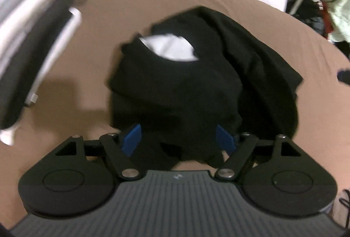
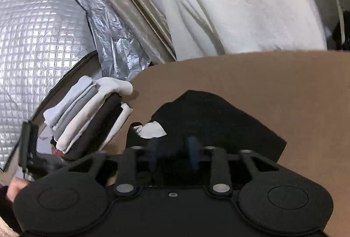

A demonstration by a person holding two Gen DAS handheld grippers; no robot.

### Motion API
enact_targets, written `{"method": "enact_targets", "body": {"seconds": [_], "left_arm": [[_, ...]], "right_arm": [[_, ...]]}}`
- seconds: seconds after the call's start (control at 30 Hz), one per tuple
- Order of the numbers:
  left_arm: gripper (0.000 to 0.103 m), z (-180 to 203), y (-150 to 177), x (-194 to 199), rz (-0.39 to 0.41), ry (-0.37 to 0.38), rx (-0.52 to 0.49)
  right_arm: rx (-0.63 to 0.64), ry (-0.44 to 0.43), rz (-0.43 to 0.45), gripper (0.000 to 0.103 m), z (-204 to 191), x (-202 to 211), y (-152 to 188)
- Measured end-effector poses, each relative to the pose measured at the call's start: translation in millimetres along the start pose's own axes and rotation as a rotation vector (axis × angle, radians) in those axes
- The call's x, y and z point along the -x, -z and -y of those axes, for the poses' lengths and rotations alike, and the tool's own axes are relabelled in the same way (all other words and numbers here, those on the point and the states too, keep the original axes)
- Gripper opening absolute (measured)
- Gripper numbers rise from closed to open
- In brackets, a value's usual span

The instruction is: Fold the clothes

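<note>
The left gripper (image 1: pixel 178 140) stood with its blue pads (image 1: pixel 131 138) spread wide and released; loose black cloth lay in the gap between them, but neither pad pressed on it. In the right wrist view the right gripper (image 2: pixel 175 147) showed its pads as blue smears, parted, with dark cloth behind them; I could not tell whether they pinched any of it.

The black garment (image 1: pixel 196 83) lay crumpled on the brown bed surface (image 1: pixel 131 0), directly ahead of both sets of fingers, its near edge reaching under the left gripper's jaws. That hand looked the nearer and better placed to take the near hem. The garment's neck opening, with a white patch inside (image 1: pixel 170 48), sat on the far side, so the piece seemed to point away from the left fingers, its long axis running near to far. A thick fold trailed along its right side toward the near right.

To the left, apart from the garment, stood a stack of folded clothes (image 2: pixel 87 114), white, grey and dark. Beyond the bed hung white fabric (image 2: pixel 240 7) and a silver quilted sheet (image 2: pixel 32 39).
</note>
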State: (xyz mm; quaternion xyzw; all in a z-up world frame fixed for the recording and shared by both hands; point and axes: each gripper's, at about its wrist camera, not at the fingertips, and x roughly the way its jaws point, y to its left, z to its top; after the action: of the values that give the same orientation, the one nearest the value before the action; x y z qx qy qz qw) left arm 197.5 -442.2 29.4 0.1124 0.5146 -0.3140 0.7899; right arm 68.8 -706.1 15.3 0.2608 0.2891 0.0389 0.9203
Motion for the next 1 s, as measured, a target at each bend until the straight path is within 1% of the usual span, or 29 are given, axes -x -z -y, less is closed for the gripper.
{"method": "enact_targets", "body": {"seconds": [0.07, 0.1, 0.13, 0.23, 0.27, 0.3, 0.33, 0.37, 0.43, 0.47, 0.5, 0.53, 0.63, 0.73, 0.87, 1.0], "left_arm": [[0.084, -1.9, 11.8, -13.9, -0.037, 0.023, 0.007], [0.084, -2.5, 15.5, -20.4, -0.055, 0.032, 0.006], [0.084, -3.3, 18.8, -27.7, -0.078, 0.046, 0.011], [0.085, -7.0, 26.4, -50.2, -0.147, 0.091, 0.046], [0.085, -8.5, 26.9, -56.2, -0.157, 0.094, 0.064], [0.085, -8.7, 26.8, -59.3, -0.151, 0.088, 0.068], [0.085, -7.8, 26.4, -60.2, -0.134, 0.074, 0.061], [0.085, -6.7, 25.8, -60.3, -0.114, 0.057, 0.051], [0.088, -4.5, 24.9, -60.0, -0.069, 0.003, 0.019], [0.092, -3.4, 24.3, -59.8, -0.046, -0.035, 0.001], [0.094, -1.6, 24.2, -60.5, -0.019, -0.081, -0.025], [0.095, 0.6, 24.8, -61.8, 0.005, -0.112, -0.056], [0.095, 4.5, 26.7, -67.8, 0.034, -0.123, -0.102], [0.095, 4.4, 26.2, -74.6, 0.029, -0.099, -0.077], [0.095, 1.1, 17.1, -82.7, 0.02, -0.05, -0.003], [0.102, -7.7, 6.8, -95.5, -0.006, -0.029, 0.041]], "right_arm": [[0.007, 0.006, -0.005, 0.057, 1.9, 1.7, -4.2], [-0.003, -0.002, -0.013, 0.059, 5.6, 0.9, -5.7], [-0.046, -0.046, -0.03, 0.059, 14.4, -2.9, -7.0], [-0.305, -0.29, -0.102, 0.063, 57.4, -23.1, -7.5], [-0.365, -0.338, -0.118, 0.065, 68.9, -29.6, -7.2], [-0.405, -0.361, -0.127, 0.065, 77.9, -35.9, -6.7], [-0.413, -0.345, -0.133, 0.065, 84.3, -40.8, -7.2], [-0.398, -0.301, -0.137, 0.066, 88.8, -44.7, -8.3], [-0.36, -0.188, -0.145, 0.066, 95.9, -49.7, -9.9], [-0.347, -0.134, -0.148, 0.066, 99.3, -51.7, -10.1], [-0.332, -0.081, -0.146, 0.066, 102.3, -52.6, -10.6], [-0.312, -0.027, -0.142, 0.066, 104.7, -52.7, -11.6], [-0.255, 0.139, -0.116, 0.066, 113.8, -53.5, -15.6], [-0.289, 0.176, -0.098, 0.066, 133.3, -56.4, -18.5], [-0.36, 0.148, -0.1, 0.066, 156.7, -63.8, -20.7], [-0.383, 0.159, -0.121, 0.066, 170.0, -79.1, -20.5]]}}
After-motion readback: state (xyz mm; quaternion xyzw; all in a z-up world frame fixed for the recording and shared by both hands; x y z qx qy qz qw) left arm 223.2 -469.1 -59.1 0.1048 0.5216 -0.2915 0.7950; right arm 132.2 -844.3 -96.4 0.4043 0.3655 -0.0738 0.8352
